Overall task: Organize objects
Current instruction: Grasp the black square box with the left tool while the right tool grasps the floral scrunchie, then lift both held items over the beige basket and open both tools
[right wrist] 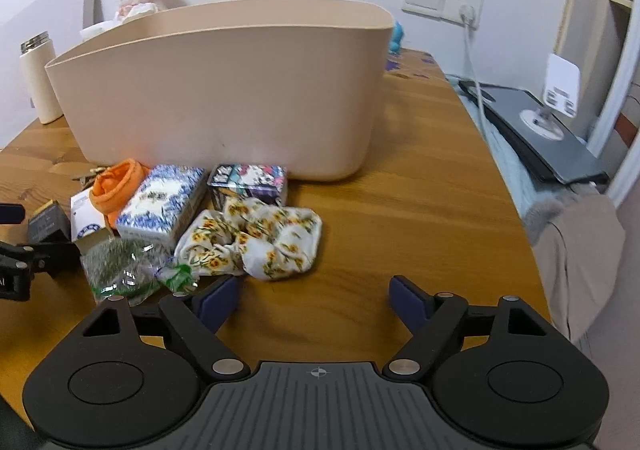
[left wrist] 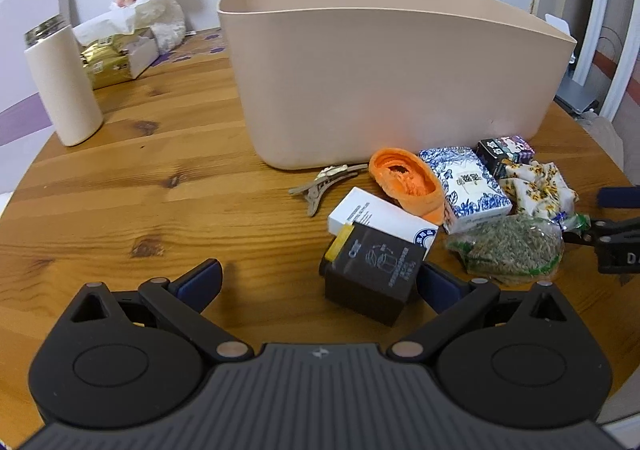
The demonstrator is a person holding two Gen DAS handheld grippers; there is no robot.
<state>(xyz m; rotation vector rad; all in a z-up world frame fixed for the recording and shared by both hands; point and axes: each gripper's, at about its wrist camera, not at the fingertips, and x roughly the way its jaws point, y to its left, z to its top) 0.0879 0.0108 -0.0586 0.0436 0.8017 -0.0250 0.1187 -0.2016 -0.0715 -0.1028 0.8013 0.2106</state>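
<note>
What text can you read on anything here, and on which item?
"D": partial letter on the right gripper body, cut off.
"C": logo start on the black box; the rest is too blurred.
Blue floral box: Chinese characters, unreadable.
White box, cartoon box, gold packet: print too small.

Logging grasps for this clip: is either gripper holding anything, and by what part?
Nothing is held. The left gripper and right gripper are both open.

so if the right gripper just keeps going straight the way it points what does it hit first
Probably bare table first, then the beige bin behind it. The right gripper is open and the floral cloth lies just left of its line, though depth is hard to judge.
</note>
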